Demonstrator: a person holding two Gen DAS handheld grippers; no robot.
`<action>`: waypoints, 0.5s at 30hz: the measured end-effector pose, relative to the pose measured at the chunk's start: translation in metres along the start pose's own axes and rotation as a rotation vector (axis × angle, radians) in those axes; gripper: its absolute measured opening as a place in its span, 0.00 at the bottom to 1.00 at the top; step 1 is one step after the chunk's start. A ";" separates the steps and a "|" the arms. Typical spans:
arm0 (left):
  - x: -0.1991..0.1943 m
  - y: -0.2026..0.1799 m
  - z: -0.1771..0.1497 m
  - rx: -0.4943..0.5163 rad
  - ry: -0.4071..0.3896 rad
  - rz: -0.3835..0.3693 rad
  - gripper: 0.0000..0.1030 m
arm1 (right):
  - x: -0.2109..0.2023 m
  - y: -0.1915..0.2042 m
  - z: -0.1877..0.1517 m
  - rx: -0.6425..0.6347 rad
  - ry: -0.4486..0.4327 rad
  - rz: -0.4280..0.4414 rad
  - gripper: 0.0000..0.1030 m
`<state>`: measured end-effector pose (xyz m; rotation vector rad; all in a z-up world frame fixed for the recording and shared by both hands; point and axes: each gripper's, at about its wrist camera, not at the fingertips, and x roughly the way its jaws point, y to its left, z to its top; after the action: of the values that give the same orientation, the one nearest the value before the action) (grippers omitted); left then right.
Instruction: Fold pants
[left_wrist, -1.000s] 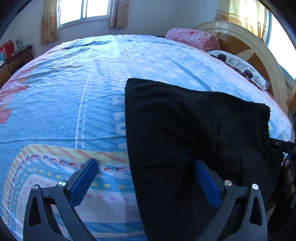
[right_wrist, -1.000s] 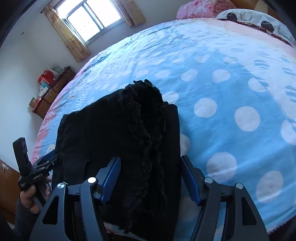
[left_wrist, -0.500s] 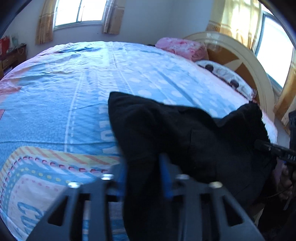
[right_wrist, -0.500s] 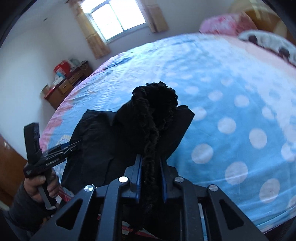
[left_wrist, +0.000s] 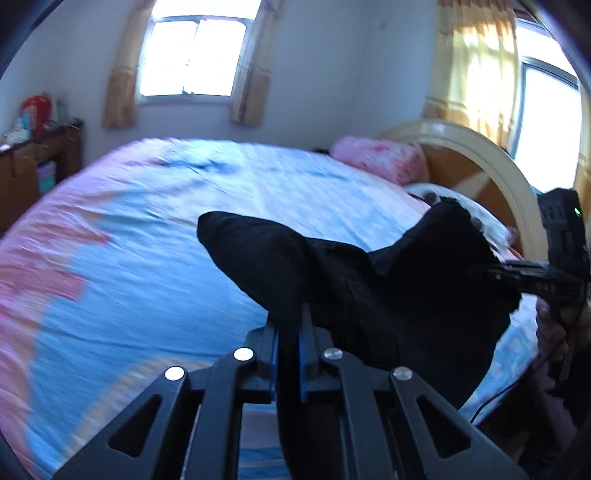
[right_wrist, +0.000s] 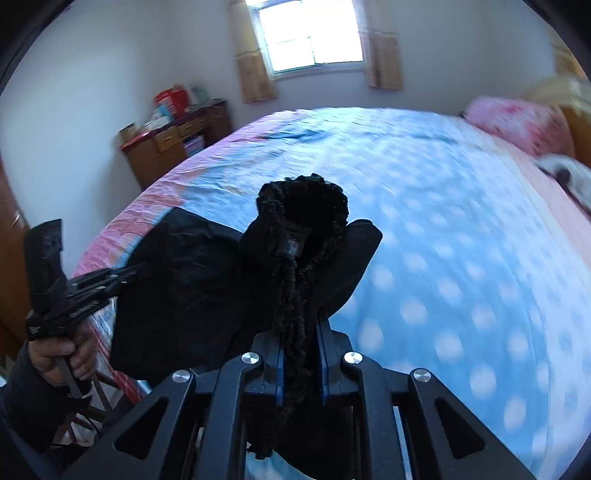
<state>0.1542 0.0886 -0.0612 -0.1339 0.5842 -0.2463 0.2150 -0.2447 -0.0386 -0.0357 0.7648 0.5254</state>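
Black pants (left_wrist: 399, 295) hang lifted above the bed, stretched between my two grippers. In the left wrist view my left gripper (left_wrist: 290, 326) is shut on a fold of the leg end, with the cloth draped over its fingers. At the right edge of that view my right gripper (left_wrist: 484, 271) pinches the other end. In the right wrist view my right gripper (right_wrist: 300, 321) is shut on the bunched, ruffled waistband (right_wrist: 303, 206). The rest of the pants (right_wrist: 184, 280) sags to the left, toward my left gripper (right_wrist: 140, 269), held by a hand (right_wrist: 62, 354).
A blue sheet with white dots and pink borders covers the bed (right_wrist: 461, 240). A pink pillow (left_wrist: 380, 162) and a curved wooden headboard (left_wrist: 480, 155) lie at the far right. A wooden dresser (right_wrist: 170, 144) stands by the left wall under a window (right_wrist: 310, 33).
Both grippers went from open over the flat pants to shut on the cloth. Both then rose, lifting the pants off the bed, and the view tilted up toward the windows.
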 end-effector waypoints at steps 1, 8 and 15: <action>-0.005 0.011 0.004 -0.002 -0.014 0.033 0.08 | 0.011 0.006 0.016 -0.020 0.000 0.022 0.13; -0.014 0.088 0.003 -0.078 -0.030 0.241 0.08 | 0.108 0.051 0.100 -0.103 0.028 0.169 0.13; 0.030 0.121 -0.044 -0.176 0.125 0.329 0.27 | 0.225 0.050 0.090 -0.043 0.262 0.191 0.19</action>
<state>0.1771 0.1942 -0.1365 -0.1906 0.7421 0.1173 0.3858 -0.0827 -0.1158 -0.0726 1.0192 0.7278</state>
